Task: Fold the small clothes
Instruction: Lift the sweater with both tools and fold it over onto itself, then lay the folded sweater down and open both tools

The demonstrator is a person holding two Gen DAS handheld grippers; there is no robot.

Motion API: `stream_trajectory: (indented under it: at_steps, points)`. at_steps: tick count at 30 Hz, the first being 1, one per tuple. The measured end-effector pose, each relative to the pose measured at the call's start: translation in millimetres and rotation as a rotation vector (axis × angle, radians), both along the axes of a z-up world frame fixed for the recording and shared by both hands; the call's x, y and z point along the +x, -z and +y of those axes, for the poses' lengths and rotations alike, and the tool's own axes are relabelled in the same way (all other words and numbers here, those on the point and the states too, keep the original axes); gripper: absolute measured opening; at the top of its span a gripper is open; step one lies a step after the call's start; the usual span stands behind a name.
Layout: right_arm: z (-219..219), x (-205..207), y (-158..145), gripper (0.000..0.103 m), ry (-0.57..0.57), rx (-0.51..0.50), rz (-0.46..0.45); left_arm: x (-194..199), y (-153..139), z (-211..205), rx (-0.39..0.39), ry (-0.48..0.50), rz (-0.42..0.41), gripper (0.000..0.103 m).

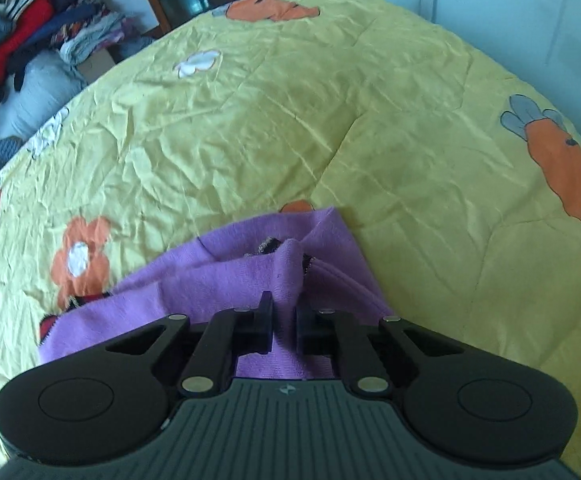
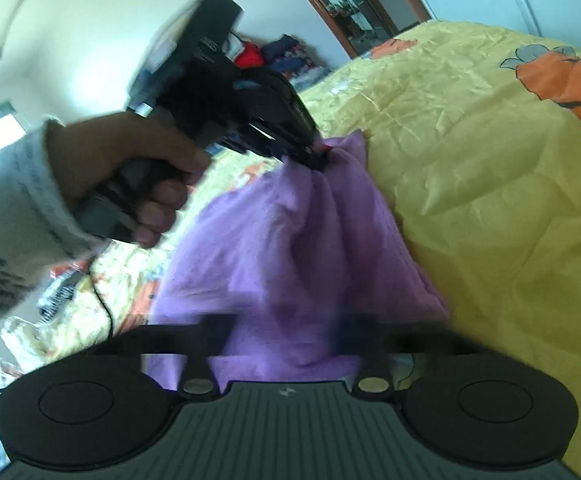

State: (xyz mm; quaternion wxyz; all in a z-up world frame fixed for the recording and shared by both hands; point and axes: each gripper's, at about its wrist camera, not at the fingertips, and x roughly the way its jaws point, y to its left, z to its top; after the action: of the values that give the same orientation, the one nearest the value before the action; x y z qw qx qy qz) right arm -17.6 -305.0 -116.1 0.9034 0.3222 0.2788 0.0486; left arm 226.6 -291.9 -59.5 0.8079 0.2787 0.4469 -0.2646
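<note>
Now purple garment [image 1: 286, 268] bunched between left gripper [image 1: 284, 320] fingers, above yellow quilt [image 1: 330, 120].

Both wrist views close above yellow quilt [image 1: 330, 120]; shared purple garment [image 2: 290, 248]

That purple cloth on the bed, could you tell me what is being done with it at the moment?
A person is folding a small purple garment on a yellow quilt, holding a gripper in each hand. The left gripper is shut on a bunched fold of the fabric and holds that part up off the quilt. The right gripper is at the near edge of the garment, but that view is too blurred to tell its grip. A pile of clothes sits beyond the bed.
</note>
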Motion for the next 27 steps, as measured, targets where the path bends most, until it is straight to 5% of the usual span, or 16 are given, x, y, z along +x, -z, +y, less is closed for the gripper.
stream_trajectory:
  at_steps: [11, 17, 20, 22, 24, 27]
  points:
    - [-18, -24, -30, 0.006, 0.065, -0.03, -0.098, 5, -38, -4, -0.207, -0.049, 0.031, 0.007]
    - [-24, -24, -6, 0.008, 0.088, -0.023, 0.054, 3, -8, -23, -0.204, -0.026, 0.108, 0.008]
    - [-18, -19, -2, 0.012, 0.045, -0.078, 0.096, 5, 9, -23, -0.263, -0.039, 0.166, 0.032]
    - [-22, -20, -10, 0.052, 0.036, -0.063, 0.075, 10, -6, -6, -0.4, -0.082, 0.232, 0.073]
    - [-27, -25, -23, 0.081, 0.047, -0.102, 0.016, 10, -37, 24, -0.517, -0.115, 0.189, 0.083]
    - [-44, -12, -44, 0.08, 0.03, -0.193, -0.047, 1, -75, 88, -0.618, -0.16, 0.114, 0.096]
